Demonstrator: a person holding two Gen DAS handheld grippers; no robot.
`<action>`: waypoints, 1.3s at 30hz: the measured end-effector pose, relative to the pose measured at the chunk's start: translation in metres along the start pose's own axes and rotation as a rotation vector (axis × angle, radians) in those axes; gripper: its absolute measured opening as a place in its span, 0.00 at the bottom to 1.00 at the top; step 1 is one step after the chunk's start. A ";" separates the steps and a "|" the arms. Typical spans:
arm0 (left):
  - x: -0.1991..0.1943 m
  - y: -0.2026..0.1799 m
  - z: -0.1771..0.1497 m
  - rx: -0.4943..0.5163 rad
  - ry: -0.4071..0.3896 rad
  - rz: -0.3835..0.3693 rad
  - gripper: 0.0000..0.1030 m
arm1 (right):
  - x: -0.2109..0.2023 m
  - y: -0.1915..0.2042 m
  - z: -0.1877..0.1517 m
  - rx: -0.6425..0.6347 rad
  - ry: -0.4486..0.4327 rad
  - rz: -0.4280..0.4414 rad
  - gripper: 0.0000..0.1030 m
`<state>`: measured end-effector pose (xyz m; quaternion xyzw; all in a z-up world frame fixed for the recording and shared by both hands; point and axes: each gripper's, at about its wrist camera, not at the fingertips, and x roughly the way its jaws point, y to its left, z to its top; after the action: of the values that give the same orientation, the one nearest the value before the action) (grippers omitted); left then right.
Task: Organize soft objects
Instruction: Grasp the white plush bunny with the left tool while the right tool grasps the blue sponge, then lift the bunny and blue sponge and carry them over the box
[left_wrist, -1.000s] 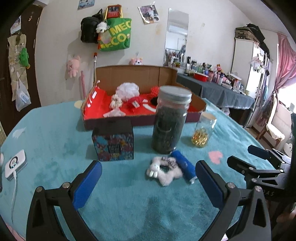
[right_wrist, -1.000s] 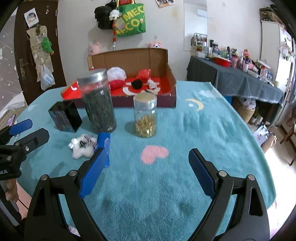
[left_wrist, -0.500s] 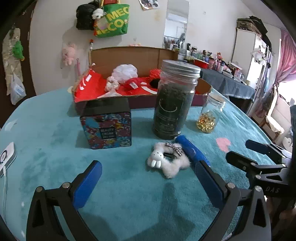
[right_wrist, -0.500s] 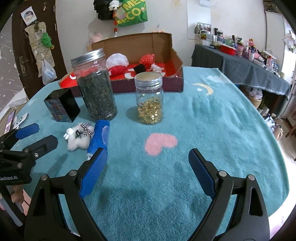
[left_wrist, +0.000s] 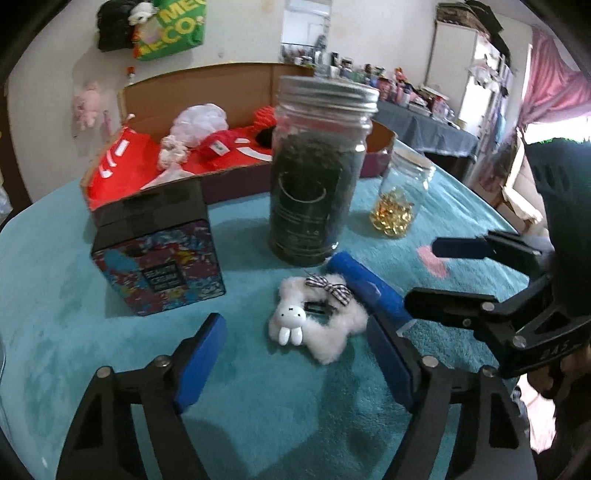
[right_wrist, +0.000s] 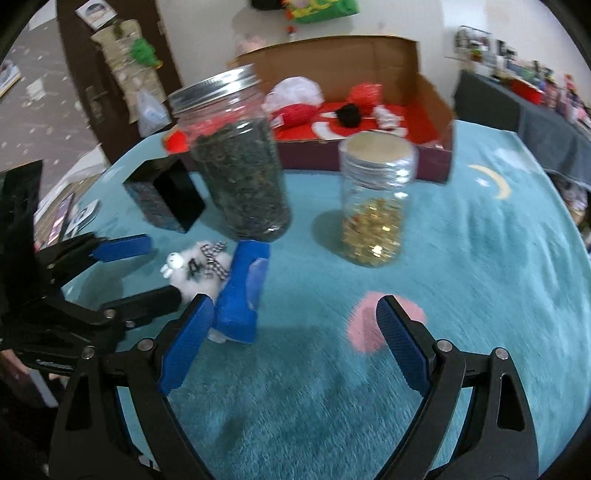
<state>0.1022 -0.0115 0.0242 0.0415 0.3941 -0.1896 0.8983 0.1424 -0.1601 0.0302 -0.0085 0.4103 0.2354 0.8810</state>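
A white fluffy bunny toy (left_wrist: 317, 325) with a checked bow lies on the teal cloth, just ahead of my open left gripper (left_wrist: 295, 350). It also shows in the right wrist view (right_wrist: 195, 269). A blue tube (left_wrist: 369, 288) lies touching its right side and shows in the right wrist view (right_wrist: 243, 291) too. My right gripper (right_wrist: 291, 339) is open and empty, with its left finger beside the tube's near end. A cardboard box (left_wrist: 207, 92) at the back holds red and white soft items.
A tall jar of dark leaves (left_wrist: 317, 166) stands right behind the toy. A small jar with gold pieces (left_wrist: 399, 199) stands to its right. A patterned black tin (left_wrist: 159, 247) stands to the left. The right gripper crosses the left wrist view (left_wrist: 443, 273).
Both grippers have moved forward and down toward the bunny toy and blue tube. The jars and tin look nearer. Both stay open.
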 end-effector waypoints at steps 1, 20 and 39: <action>0.002 0.000 0.000 0.011 0.008 -0.009 0.74 | 0.002 0.002 0.002 -0.018 0.005 0.015 0.87; 0.008 0.001 0.007 0.067 -0.003 -0.134 0.29 | 0.012 0.020 0.000 -0.125 0.034 0.102 0.22; -0.011 0.021 0.004 0.054 -0.015 -0.130 0.18 | -0.018 -0.009 -0.003 -0.048 -0.025 0.008 0.22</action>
<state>0.1064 0.0103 0.0331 0.0387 0.3840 -0.2583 0.8856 0.1335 -0.1761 0.0397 -0.0253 0.3933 0.2487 0.8848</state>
